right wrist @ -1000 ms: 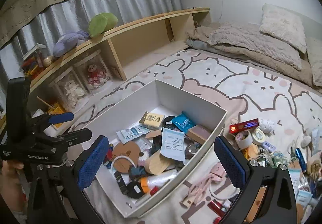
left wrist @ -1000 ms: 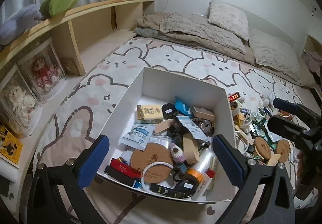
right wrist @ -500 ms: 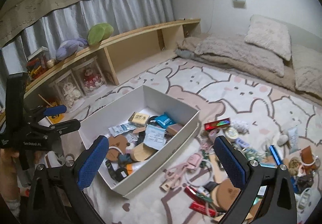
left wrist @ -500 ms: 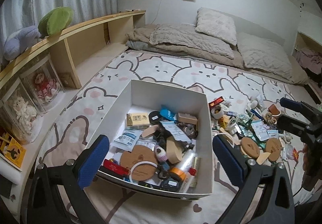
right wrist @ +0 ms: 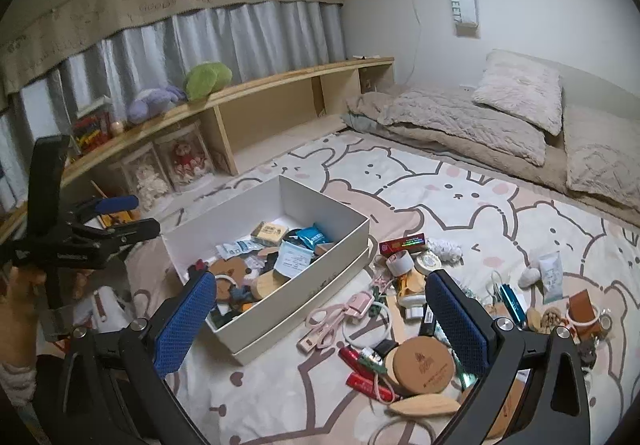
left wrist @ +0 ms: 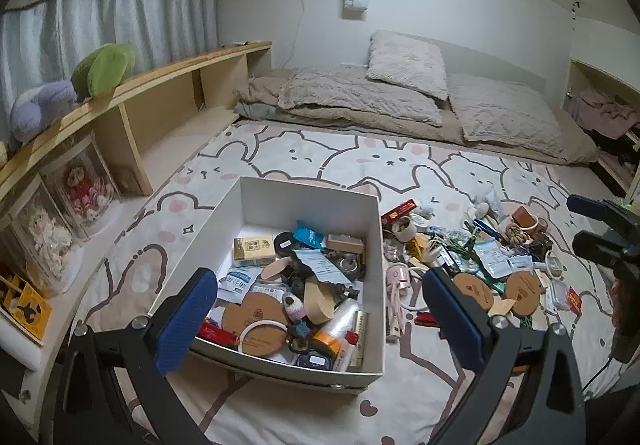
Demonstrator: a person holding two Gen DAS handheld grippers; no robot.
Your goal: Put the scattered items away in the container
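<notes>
Container [left wrist: 304, 201] long axis runs away from left tool [left wrist: 320, 309].

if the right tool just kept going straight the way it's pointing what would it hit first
Probably the loose clutter on the bunny rug beside the white box, most likely the pink cable and charger lying between its open fingers. The right tool holds nothing. Depth is hard to judge through the fisheye, so the box's near wall is also possible.

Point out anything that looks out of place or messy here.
A heap of small items lies scattered on the rug beside the white box instead of inside it: wooden discs, pink scissors, tape rolls, red tubes. The box is already crowded. Both grippers, left and right, are open and empty.
</notes>
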